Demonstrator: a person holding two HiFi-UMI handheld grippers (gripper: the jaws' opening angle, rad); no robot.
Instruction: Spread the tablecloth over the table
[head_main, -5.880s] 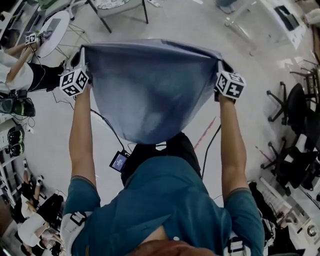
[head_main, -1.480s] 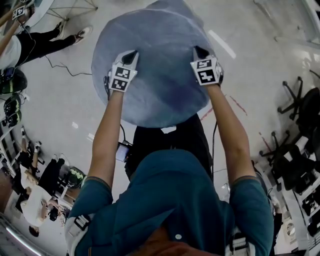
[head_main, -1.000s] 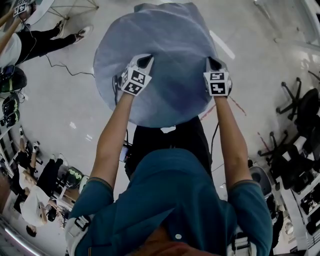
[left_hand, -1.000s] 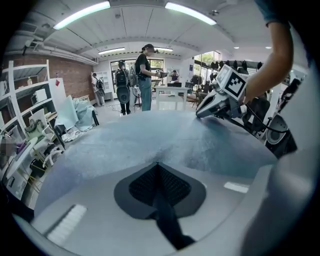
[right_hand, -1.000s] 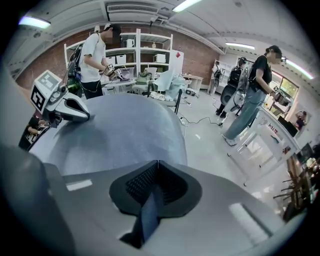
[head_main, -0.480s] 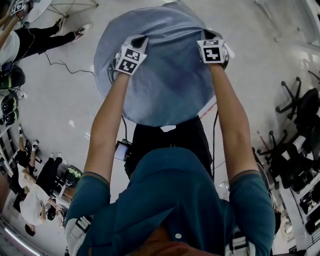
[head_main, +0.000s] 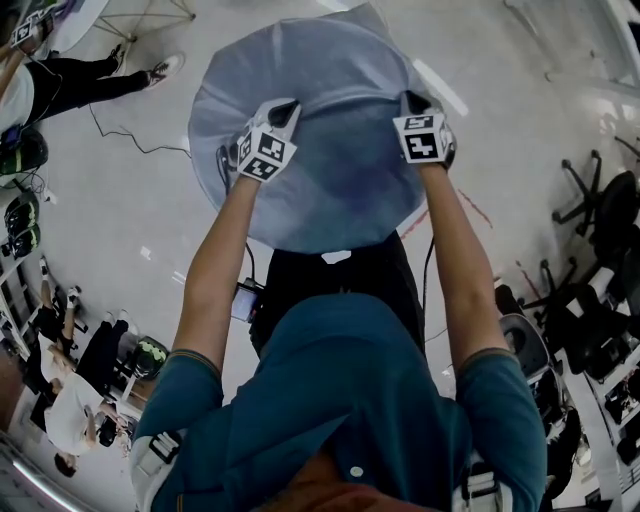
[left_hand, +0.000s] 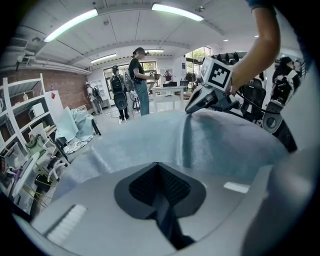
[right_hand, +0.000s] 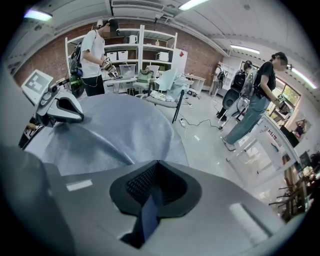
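Lying round and blue-grey, the tablecloth (head_main: 335, 115) shows a crease.

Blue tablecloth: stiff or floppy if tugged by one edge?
Likely floppy: the tablecloth drapes down at its edges and ridges toward the right gripper. Probably thin and light: a fold fits in the left gripper's shut jaws. It may slide if tugged.

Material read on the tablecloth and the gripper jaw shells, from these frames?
Tablecloth: thin blue-grey fabric, matte. It hangs limp past a round edge and pulls into a soft ridge between the grippers. Woven or non-woven can't be told.
Left gripper and right gripper: smooth matte grey shells, probably plastic. The dark ribbed inner pads are possibly rubber.
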